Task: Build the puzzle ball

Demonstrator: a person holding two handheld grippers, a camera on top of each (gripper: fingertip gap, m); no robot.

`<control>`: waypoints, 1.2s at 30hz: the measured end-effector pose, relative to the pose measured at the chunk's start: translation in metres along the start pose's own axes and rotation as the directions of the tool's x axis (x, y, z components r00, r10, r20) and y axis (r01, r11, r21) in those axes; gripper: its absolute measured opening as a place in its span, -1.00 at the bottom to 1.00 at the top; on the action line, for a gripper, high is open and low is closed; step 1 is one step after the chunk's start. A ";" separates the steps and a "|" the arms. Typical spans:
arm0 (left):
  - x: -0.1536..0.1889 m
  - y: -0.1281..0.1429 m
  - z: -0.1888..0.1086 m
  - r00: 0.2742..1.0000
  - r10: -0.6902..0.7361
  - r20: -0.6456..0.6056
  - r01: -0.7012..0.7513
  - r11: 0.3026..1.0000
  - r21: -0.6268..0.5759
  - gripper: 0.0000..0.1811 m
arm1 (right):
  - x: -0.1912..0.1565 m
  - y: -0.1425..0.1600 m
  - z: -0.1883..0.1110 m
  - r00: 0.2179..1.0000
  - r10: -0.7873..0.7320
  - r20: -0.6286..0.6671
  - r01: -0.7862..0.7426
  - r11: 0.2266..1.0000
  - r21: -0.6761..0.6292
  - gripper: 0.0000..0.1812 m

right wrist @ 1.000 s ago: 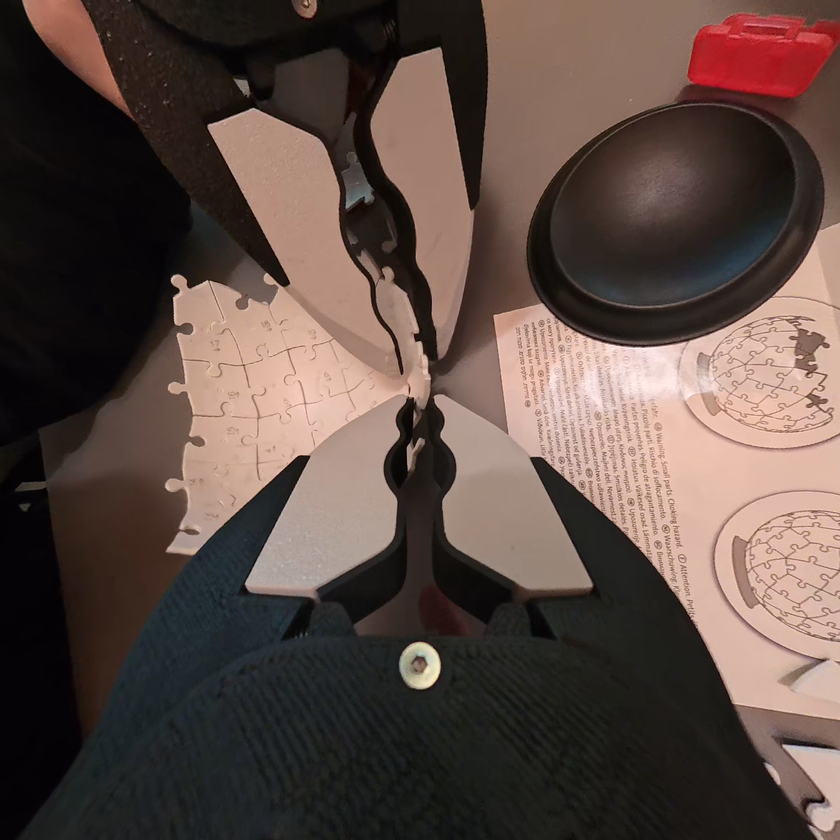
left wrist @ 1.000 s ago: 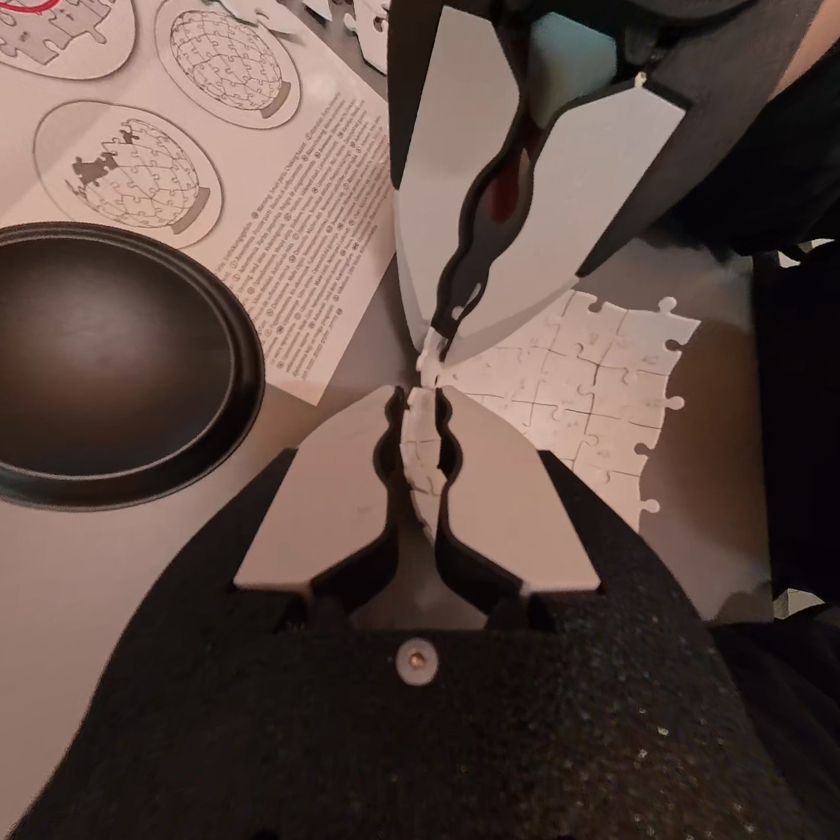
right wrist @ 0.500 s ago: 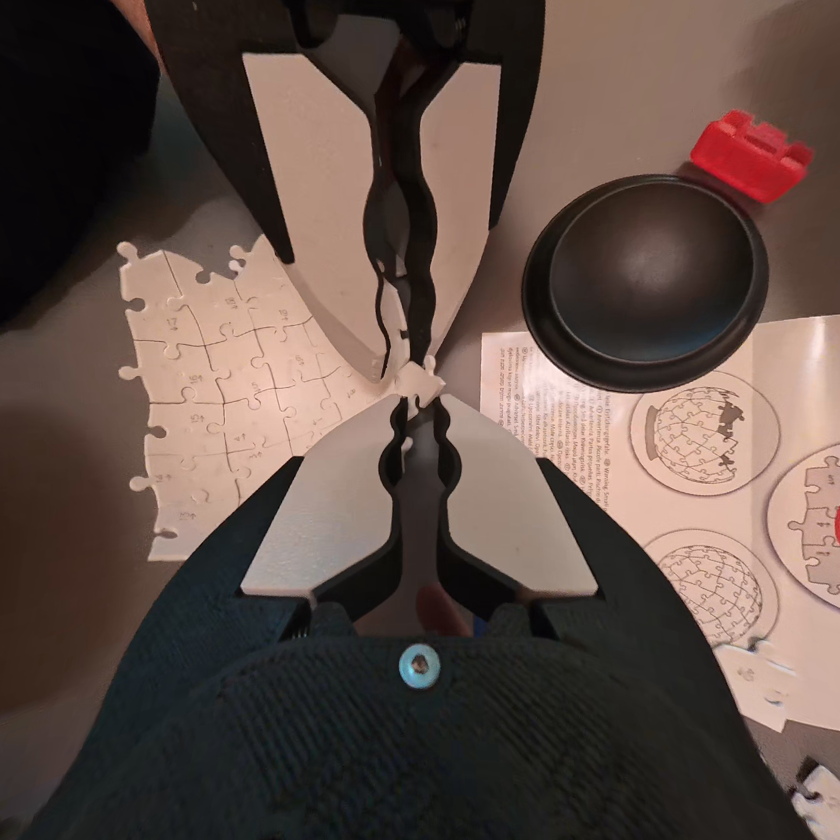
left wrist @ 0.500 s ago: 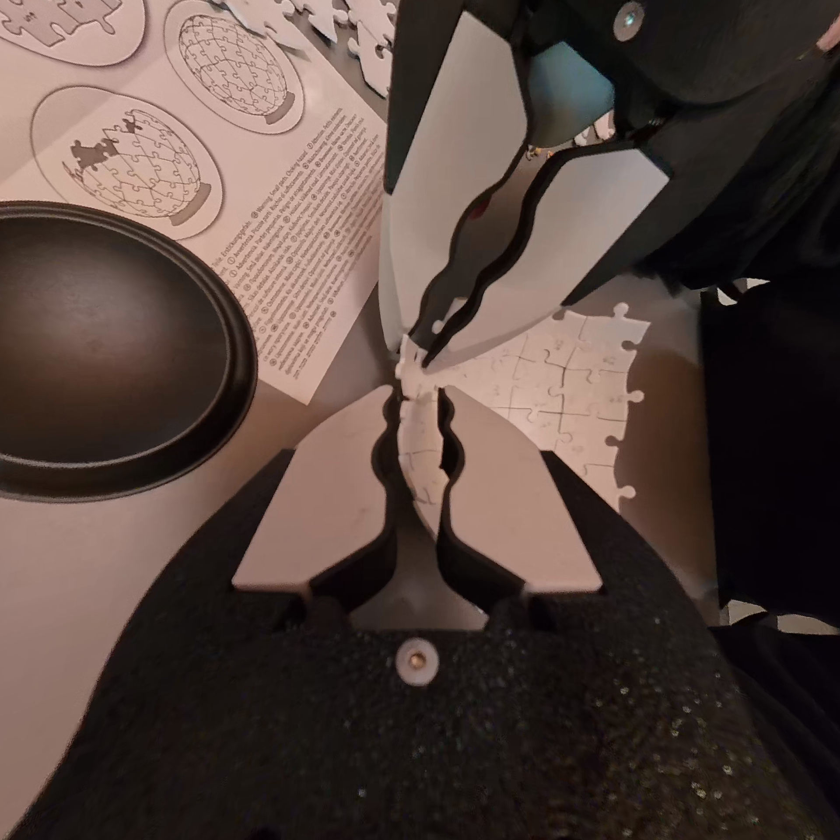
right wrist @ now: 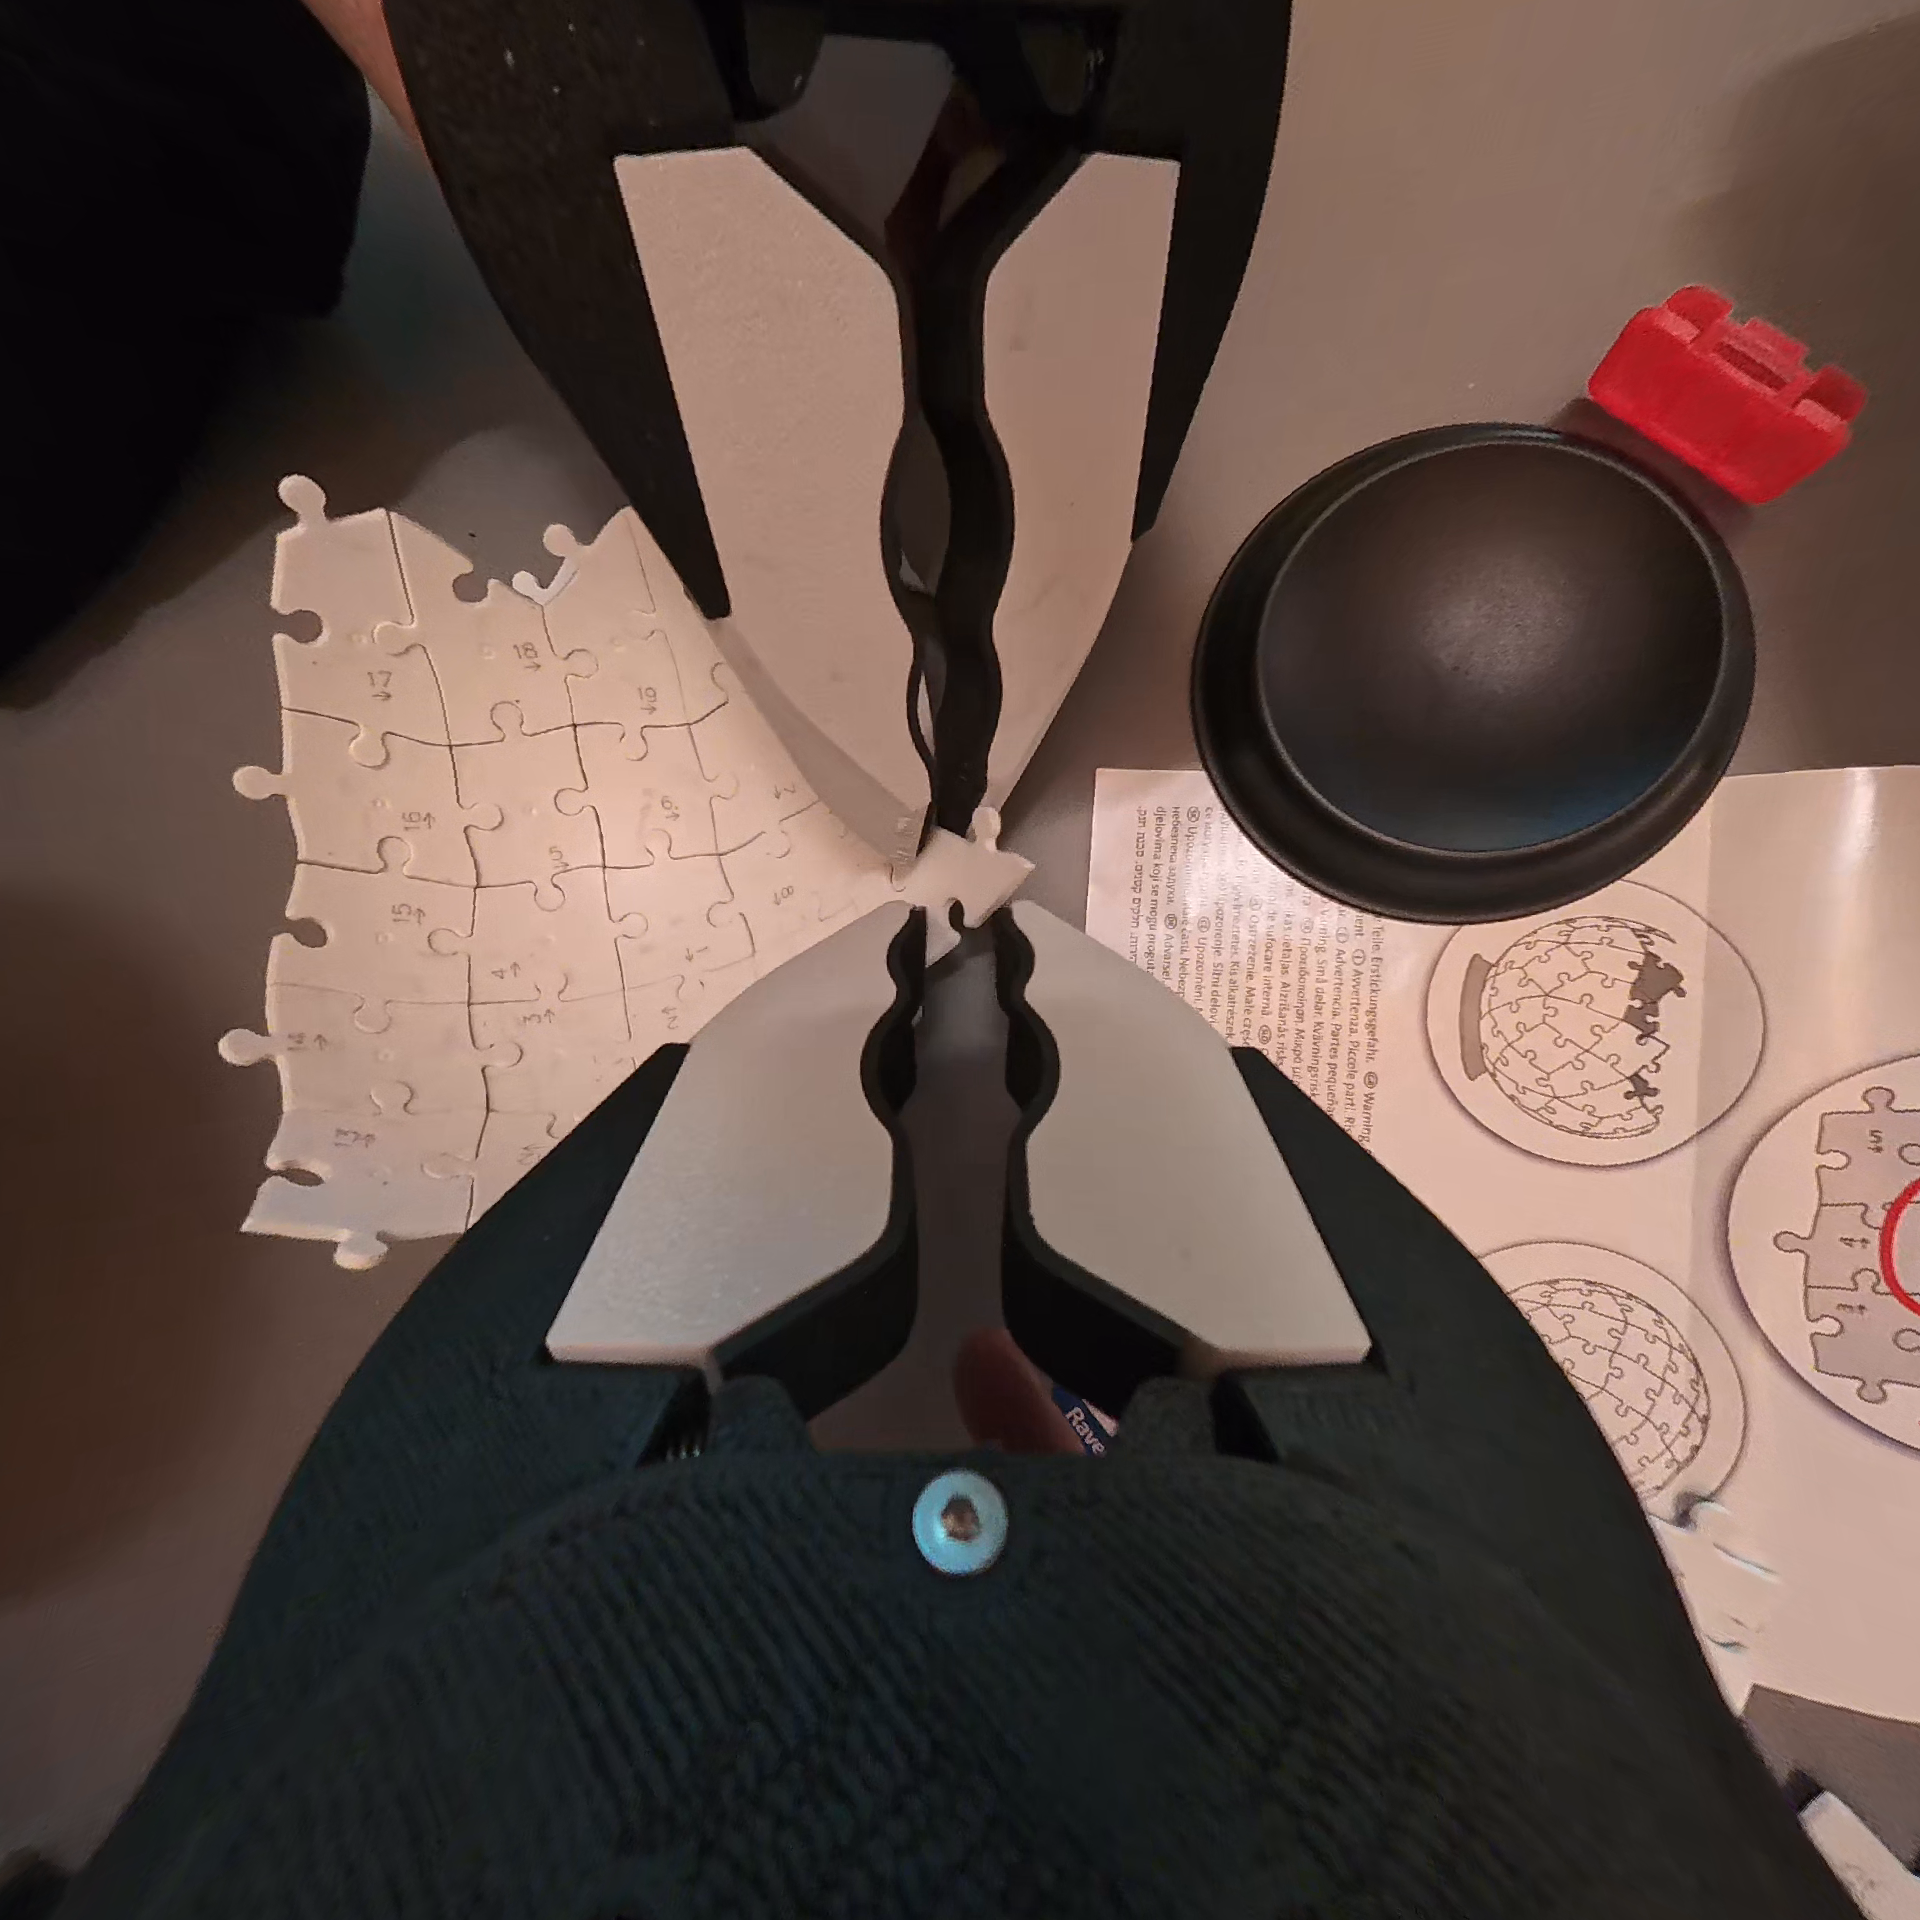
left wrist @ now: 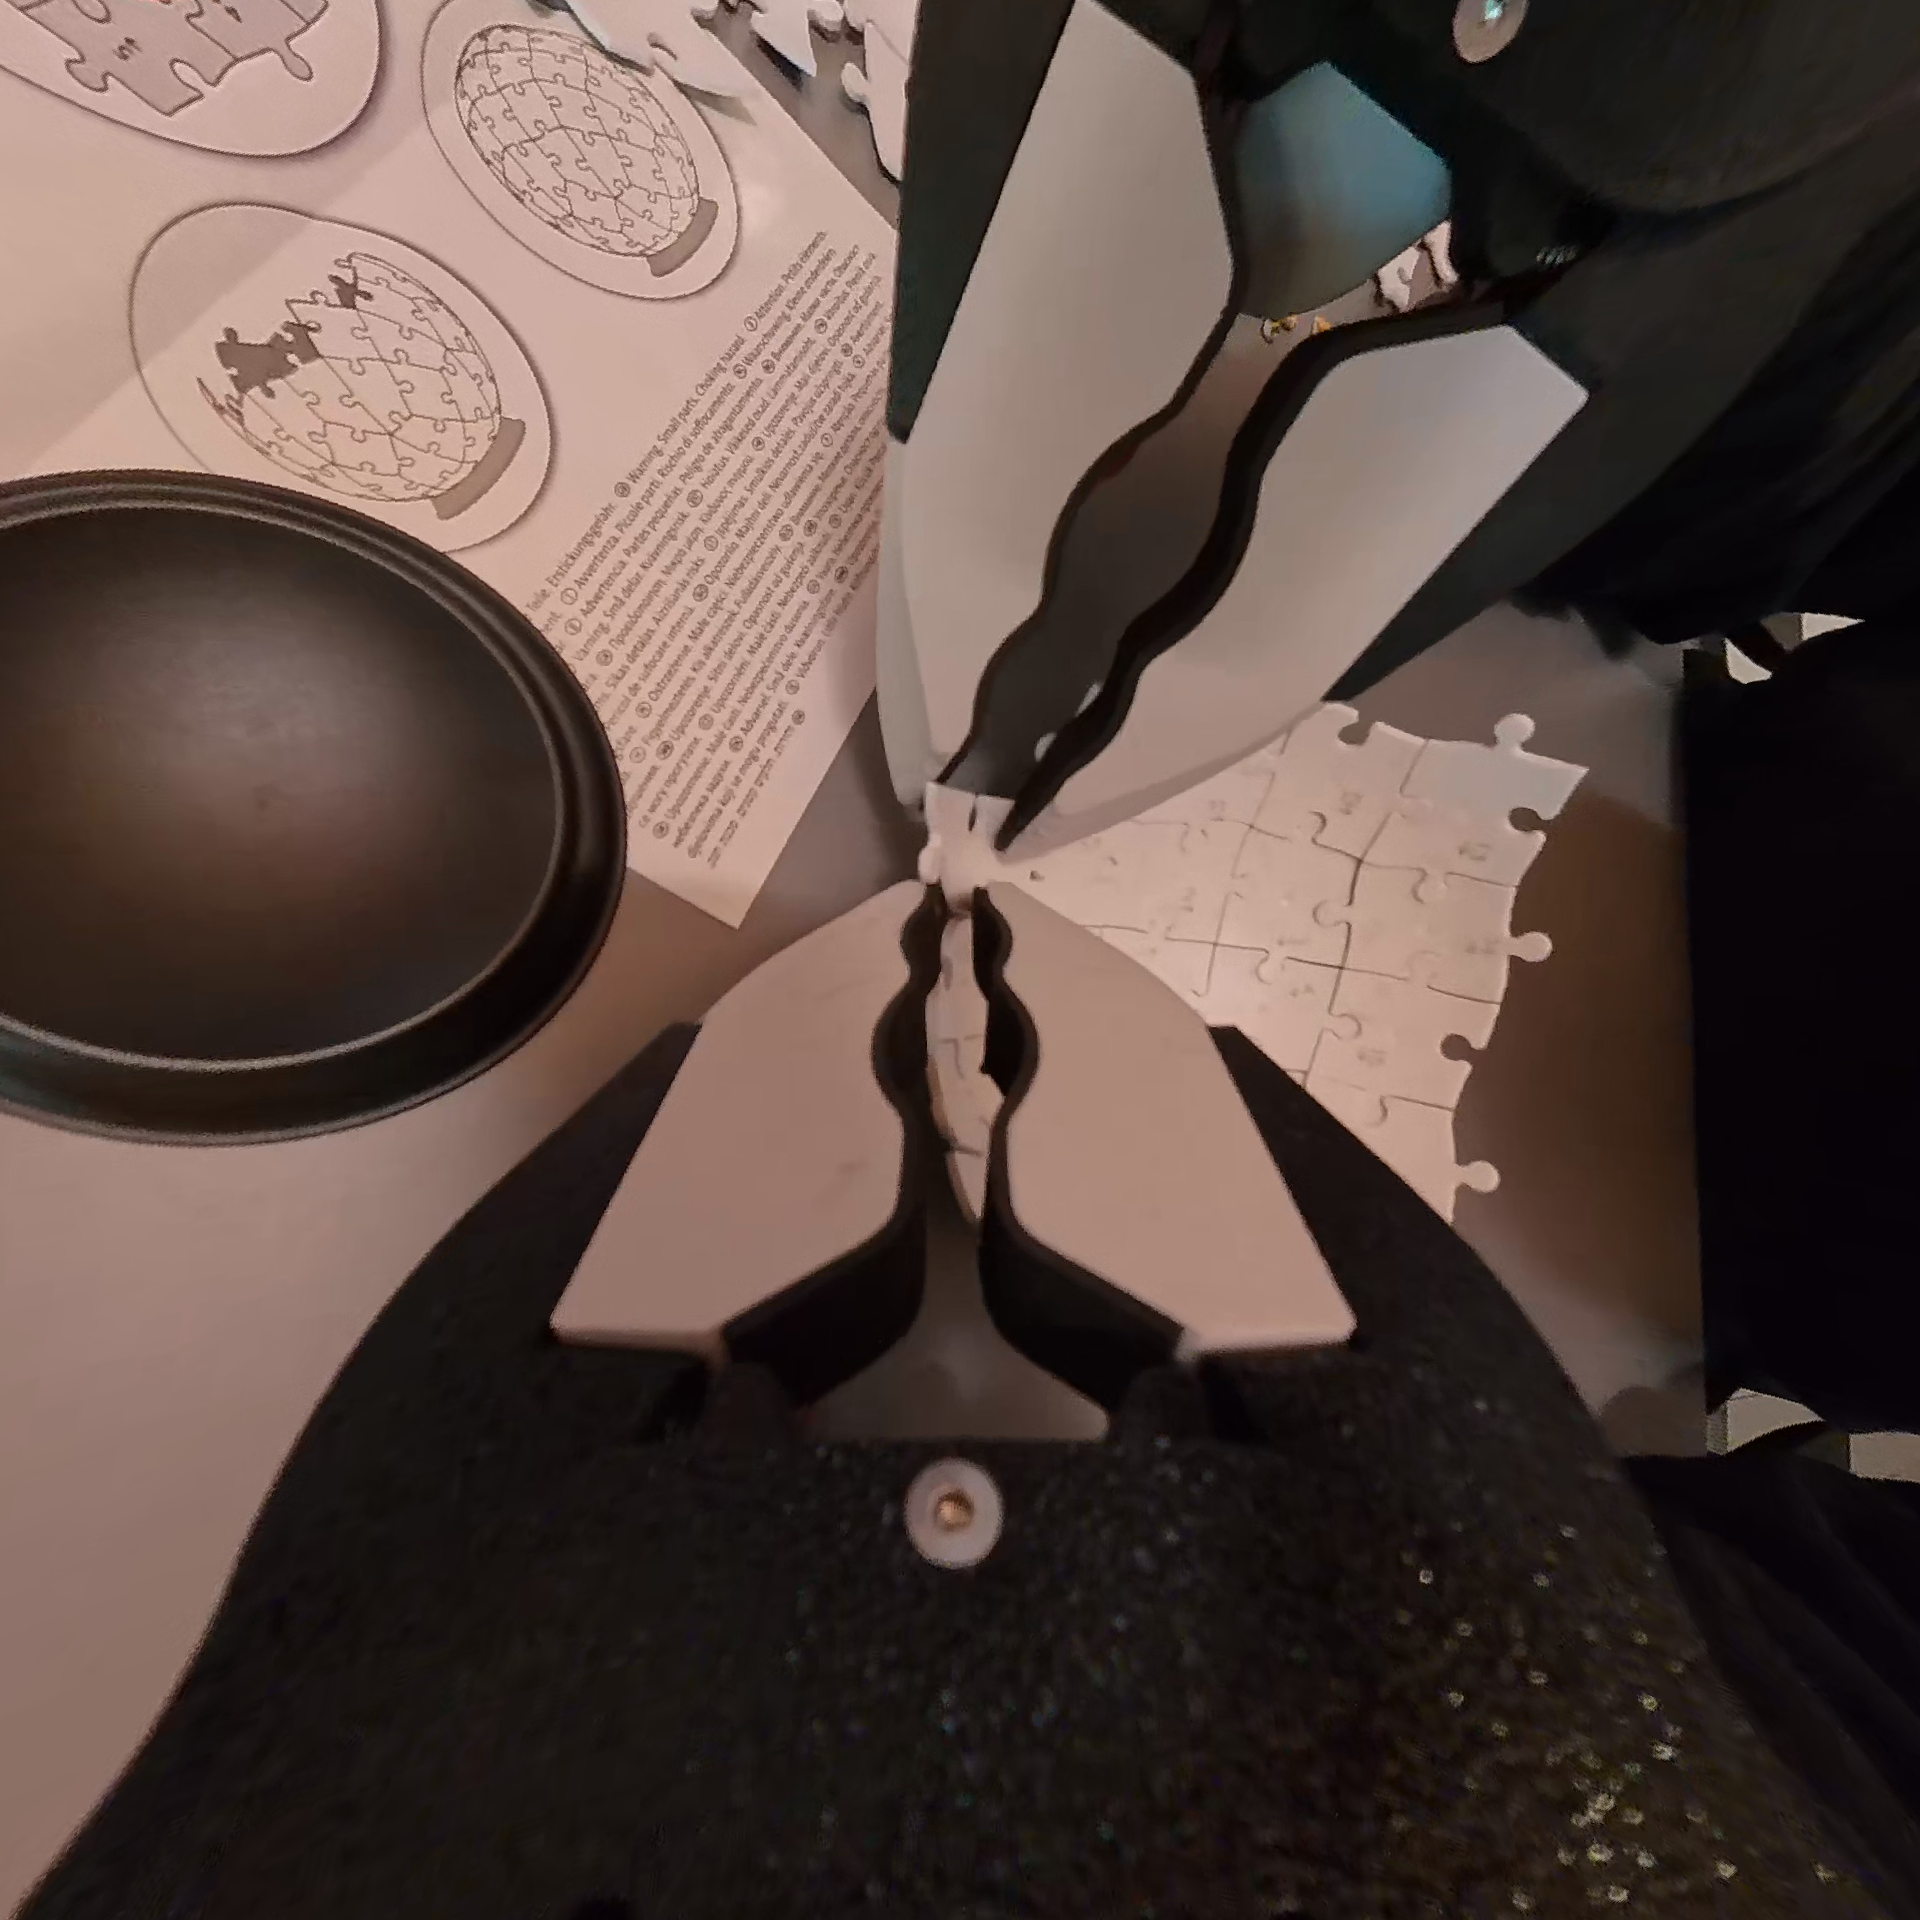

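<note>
Two grippers counted: left gripper [left wrist: 961, 904], right gripper [right wrist: 961, 920]. One joined sheet of white puzzle pieces [right wrist: 468, 831] seen on grey table [right wrist: 1507, 208]. One separate puzzle piece [right wrist: 961, 868] seen at tip of sheet. One black bowl [right wrist: 1475, 665]. One red block [right wrist: 1725, 410]. One instruction sheet [right wrist: 1558, 1091], four round diagrams counted on it in right wrist view. Several loose white pieces [left wrist: 727, 42] at far edge, number not determinable.

Grey table [right wrist: 1455, 208] with black bowl [right wrist: 1475, 665], instruction sheet [right wrist: 1558, 1039], red block [right wrist: 1725, 405].
</note>
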State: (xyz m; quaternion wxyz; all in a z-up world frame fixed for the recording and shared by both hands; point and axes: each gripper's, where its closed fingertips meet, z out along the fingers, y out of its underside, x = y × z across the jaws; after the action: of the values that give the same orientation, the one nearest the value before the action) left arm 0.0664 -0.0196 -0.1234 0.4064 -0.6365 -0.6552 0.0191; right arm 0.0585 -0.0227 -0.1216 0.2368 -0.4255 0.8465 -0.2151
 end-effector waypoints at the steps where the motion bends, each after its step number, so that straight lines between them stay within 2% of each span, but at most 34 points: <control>1: 0.000 0.000 0.000 1.000 0.001 -0.002 -0.001 1.000 0.002 -0.95 | -0.001 0.000 0.000 1.000 0.003 0.005 -0.003 1.000 0.004 -0.85; 7: 0.003 -0.001 -0.001 1.000 0.005 -0.009 -0.005 1.000 0.008 -0.96 | 0.001 -0.003 0.002 0.995 0.095 0.035 -0.097 0.994 0.051 -0.73; 9: 0.002 -0.001 -0.001 1.000 0.008 -0.004 -0.008 1.000 0.005 -0.96 | -0.003 -0.004 0.003 0.985 0.147 0.094 -0.154 0.986 0.071 -0.66; 13: 0.003 -0.001 -0.002 1.000 0.009 0.000 -0.009 1.000 0.004 -0.96 | -0.012 -0.008 0.004 0.958 0.209 0.194 -0.230 0.969 0.091 -0.65; 19: 0.003 -0.002 -0.002 1.000 0.006 0.011 -0.006 1.000 0.005 -0.96 | -0.014 -0.001 0.009 0.937 0.262 0.229 -0.277 0.960 0.035 -0.71; 24: 0.003 -0.002 -0.003 1.000 0.009 0.016 -0.009 1.000 0.002 -0.96 | -0.017 -0.002 0.009 0.926 0.272 0.263 -0.287 0.958 0.020 -0.93; 36: 0.004 -0.004 -0.011 1.000 -0.006 0.024 0.005 1.000 0.027 -0.92 | -0.015 -0.001 0.011 0.931 0.264 0.254 -0.279 0.960 0.023 -0.96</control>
State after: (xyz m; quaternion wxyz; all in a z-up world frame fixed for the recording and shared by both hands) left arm 0.0697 -0.0223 -0.1111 0.4070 -0.6290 -0.6615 0.0346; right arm 0.0736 -0.0126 -0.1262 0.3807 -0.3209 0.8541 -0.1503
